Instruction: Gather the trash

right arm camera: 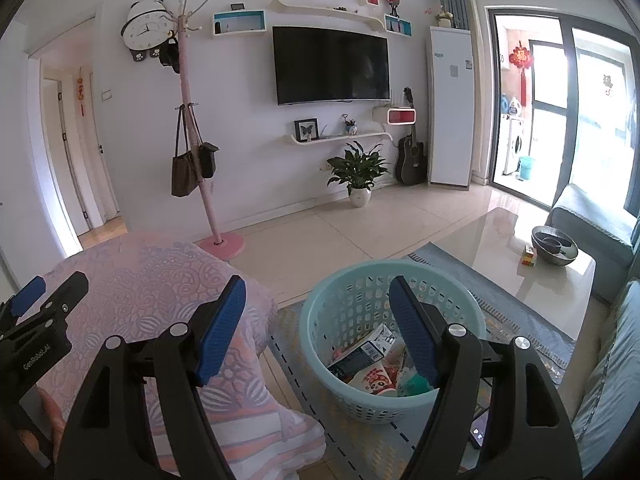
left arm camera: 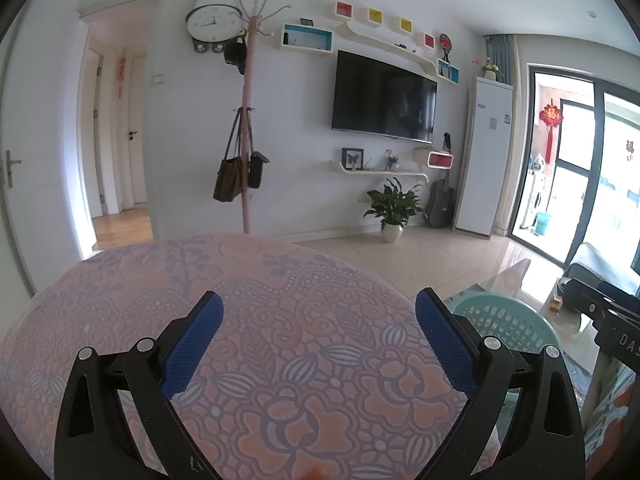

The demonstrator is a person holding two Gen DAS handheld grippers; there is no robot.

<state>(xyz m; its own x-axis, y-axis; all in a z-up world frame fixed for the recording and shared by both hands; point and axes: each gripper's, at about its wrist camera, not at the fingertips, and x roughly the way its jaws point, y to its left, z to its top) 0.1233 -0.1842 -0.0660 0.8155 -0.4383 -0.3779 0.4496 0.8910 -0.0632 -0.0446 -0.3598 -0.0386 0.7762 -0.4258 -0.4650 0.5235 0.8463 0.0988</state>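
while both tools gape wide and hold nothing, the basket point(right arm camera: 400, 400) holds crumpled wrappers point(right arm camera: 370, 378) and cartons point(right arm camera: 362, 350).

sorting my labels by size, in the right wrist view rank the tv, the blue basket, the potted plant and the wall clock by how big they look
As they look in the right wrist view:
1. blue basket, though it sits nearest the camera
2. tv
3. potted plant
4. wall clock
Plant and clock look close in size, so that order is unsure.
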